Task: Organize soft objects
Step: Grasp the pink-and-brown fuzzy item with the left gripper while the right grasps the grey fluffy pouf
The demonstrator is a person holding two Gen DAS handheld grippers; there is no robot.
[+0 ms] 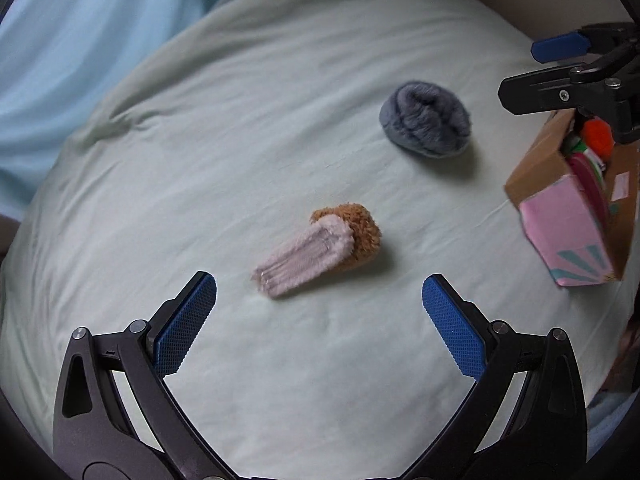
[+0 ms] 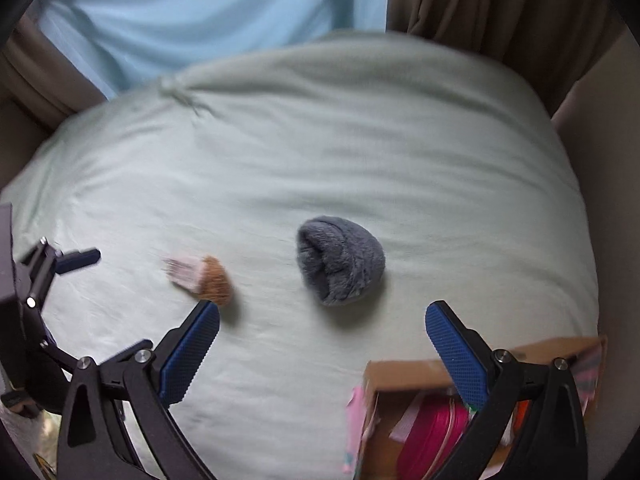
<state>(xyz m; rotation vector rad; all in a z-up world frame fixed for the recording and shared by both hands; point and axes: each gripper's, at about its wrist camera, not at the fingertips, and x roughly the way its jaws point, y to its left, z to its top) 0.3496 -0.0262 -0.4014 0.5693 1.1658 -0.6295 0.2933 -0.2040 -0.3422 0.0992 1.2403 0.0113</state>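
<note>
A rolled pink and tan fuzzy sock [image 1: 320, 250] lies on the pale green bed sheet [image 1: 200, 160], just ahead of my open, empty left gripper [image 1: 319, 286]. A balled grey fuzzy sock [image 1: 426, 119] lies farther right. In the right wrist view the grey sock [image 2: 340, 260] sits just ahead of my open, empty right gripper [image 2: 322, 314], and the pink and tan sock [image 2: 202, 278] lies by its left fingertip. A cardboard box [image 2: 400, 372] with a pink side holds several soft items under the right gripper. The right gripper [image 1: 520, 72] shows above the box [image 1: 560, 232] in the left wrist view.
A light blue curtain [image 2: 200, 12] and a brown curtain [image 2: 500, 8] hang behind the bed. The left gripper [image 2: 86, 258] shows at the left edge of the right wrist view. The bed's edge drops off at the right by the box.
</note>
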